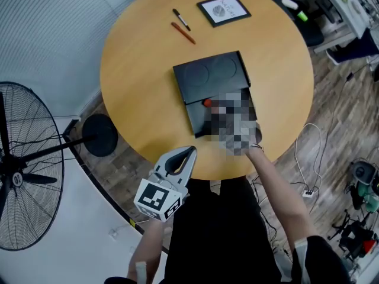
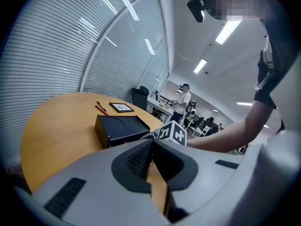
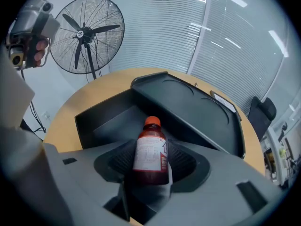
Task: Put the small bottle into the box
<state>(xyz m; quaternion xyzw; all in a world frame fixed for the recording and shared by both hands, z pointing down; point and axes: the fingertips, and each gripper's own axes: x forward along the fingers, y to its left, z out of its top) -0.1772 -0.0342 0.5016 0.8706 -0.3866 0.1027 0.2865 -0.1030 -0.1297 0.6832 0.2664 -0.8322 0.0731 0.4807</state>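
The small bottle has an orange cap, a white label and dark red contents. My right gripper is shut on its body and holds it upright over the open black box, whose lid leans back behind it. In the head view a mosaic patch hides this gripper; only the orange cap shows above the box. My left gripper hangs at the table's near edge, shut and empty, apart from the box. Its jaws meet with nothing between them.
The box lies on a round wooden table. Two pens and a framed card lie at the far side. A standing fan is on the floor to the left, cables to the right. A person stands far back.
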